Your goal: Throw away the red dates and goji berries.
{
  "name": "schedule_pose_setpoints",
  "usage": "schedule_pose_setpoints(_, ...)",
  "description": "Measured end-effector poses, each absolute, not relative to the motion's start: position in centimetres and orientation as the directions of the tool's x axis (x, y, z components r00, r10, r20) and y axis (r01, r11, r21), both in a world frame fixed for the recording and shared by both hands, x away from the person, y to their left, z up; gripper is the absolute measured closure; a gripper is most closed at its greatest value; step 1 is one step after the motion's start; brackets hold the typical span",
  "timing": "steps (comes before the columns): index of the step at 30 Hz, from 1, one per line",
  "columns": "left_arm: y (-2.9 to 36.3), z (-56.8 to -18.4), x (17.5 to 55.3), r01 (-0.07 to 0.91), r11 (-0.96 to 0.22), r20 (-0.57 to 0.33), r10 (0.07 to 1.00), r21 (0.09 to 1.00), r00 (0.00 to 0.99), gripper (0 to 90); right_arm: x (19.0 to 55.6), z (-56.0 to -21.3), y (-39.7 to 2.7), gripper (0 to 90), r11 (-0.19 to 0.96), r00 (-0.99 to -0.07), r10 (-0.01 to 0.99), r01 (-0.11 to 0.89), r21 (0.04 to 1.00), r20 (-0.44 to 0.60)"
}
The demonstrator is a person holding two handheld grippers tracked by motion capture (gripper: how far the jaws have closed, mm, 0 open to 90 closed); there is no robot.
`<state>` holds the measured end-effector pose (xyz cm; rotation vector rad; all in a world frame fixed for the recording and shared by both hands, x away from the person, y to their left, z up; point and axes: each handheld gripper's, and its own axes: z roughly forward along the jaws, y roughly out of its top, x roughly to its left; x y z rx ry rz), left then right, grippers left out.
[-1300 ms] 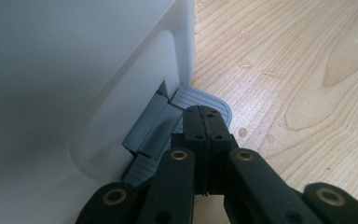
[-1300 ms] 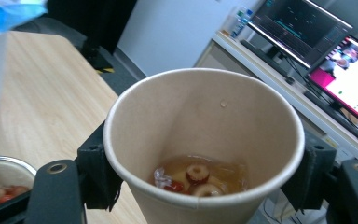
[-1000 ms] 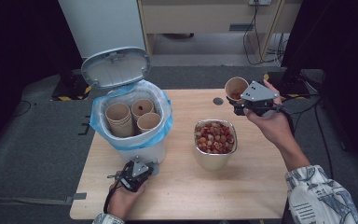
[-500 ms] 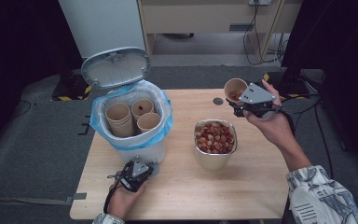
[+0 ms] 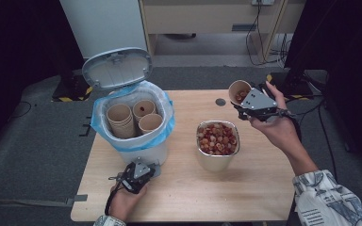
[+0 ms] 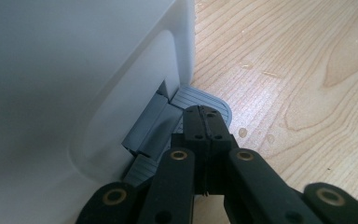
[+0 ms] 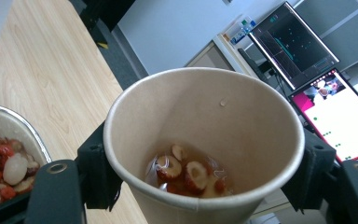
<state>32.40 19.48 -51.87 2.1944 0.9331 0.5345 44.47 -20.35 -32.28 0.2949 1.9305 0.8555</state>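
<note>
High view: your right gripper [image 5: 243, 98] clamps the paper cup [image 5: 239, 91], metal bowl [image 5: 218, 140] just below-left; left gripper [image 5: 147, 165], jaws shut, presses the bin pedal [image 6: 200, 99].

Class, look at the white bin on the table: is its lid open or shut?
Open: the bin's grey lid stands tipped back, showing paper cups inside.

The right tongs [image 5: 243, 100] tipped the paper cup [image 5: 239, 91] slightly toward the upper left of the frame. The shift was very small.
</note>
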Motion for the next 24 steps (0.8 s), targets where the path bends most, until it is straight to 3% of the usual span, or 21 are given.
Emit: schedule_pose_setpoints(24,19.5,-51.9,32.4,0.466,-0.507,0.1,0.747,0.725,0.657,89.9,44.0,-31.3,-18.5,27.5,0.836,-0.427,0.367,-0.238,0.494,-0.827)
